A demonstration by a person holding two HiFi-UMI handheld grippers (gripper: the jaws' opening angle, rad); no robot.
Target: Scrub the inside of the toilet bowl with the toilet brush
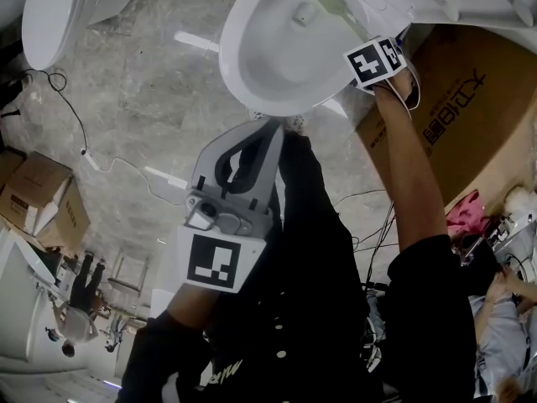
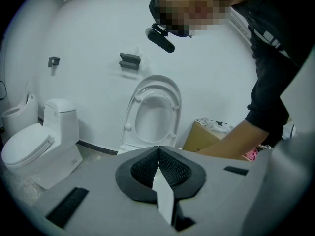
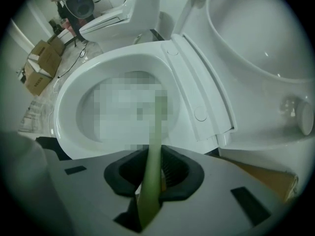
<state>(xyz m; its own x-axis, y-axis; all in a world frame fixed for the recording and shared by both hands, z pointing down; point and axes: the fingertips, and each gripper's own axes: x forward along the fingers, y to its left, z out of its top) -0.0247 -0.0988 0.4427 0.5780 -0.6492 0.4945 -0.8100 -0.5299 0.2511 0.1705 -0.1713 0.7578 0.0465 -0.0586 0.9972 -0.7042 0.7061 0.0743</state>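
Note:
The white toilet bowl (image 1: 252, 49) stands at the top of the head view, with its seat and lid (image 3: 197, 87) raised. A pale green toilet brush handle (image 3: 153, 151) runs from my right gripper (image 3: 155, 170) down into the bowl (image 3: 74, 82); the brush end is hidden by a mosaic patch. The right gripper (image 1: 362, 44) is shut on this handle at the bowl's right rim. In the head view the handle (image 1: 336, 7) slants across the inside of the bowl. My left gripper (image 1: 267, 128) hangs just before the bowl's front rim. Its jaws (image 2: 158, 163) are shut with nothing between them.
A second toilet (image 1: 54, 15) stands at the upper left. A large cardboard box (image 1: 470, 116) lies right of the bowl, and smaller boxes (image 1: 38, 196) sit at the left. Cables (image 1: 101, 162) cross the marble floor. A pink cloth (image 1: 466, 217) lies at the right.

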